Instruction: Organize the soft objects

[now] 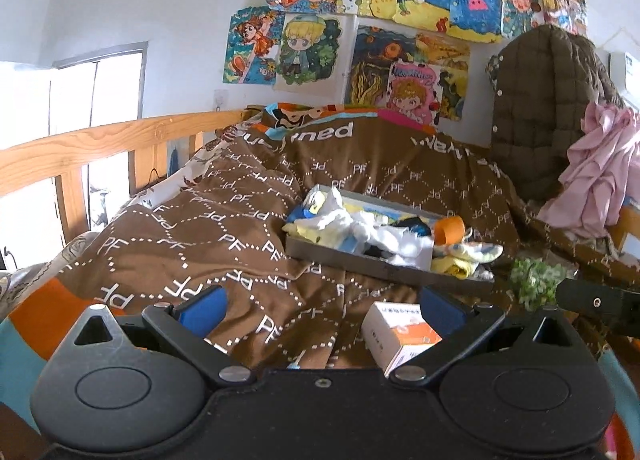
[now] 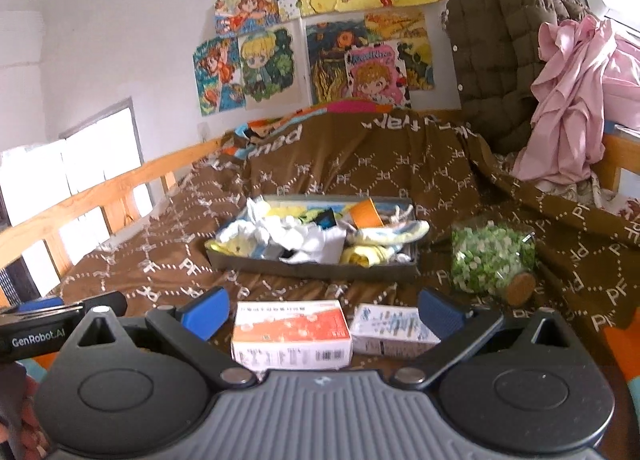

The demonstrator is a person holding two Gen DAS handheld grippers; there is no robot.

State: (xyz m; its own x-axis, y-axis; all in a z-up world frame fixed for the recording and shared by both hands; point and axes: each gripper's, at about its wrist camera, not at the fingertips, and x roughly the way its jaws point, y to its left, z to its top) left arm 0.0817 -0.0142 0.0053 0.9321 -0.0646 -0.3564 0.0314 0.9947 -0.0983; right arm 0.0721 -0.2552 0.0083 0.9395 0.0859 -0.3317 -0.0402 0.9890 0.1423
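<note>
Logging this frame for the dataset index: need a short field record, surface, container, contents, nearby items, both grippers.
surface: bed with brown PF-print blanket
container: shallow grey tray on the blanket
contents: jumbled soft items, white, yellow and blue, some draped over the rim
nearby: orange-and-white box and pale box nearest the camera; corked jar of green bits lying right of the tray
left gripper: open, empty, short of the tray
right gripper: open, empty, over the boxes
progress: nothing grasped yet

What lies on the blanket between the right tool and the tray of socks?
Two small cartons: an orange-and-white box and a blue-printed white box lie between the right tool and the tray of socks.
</note>
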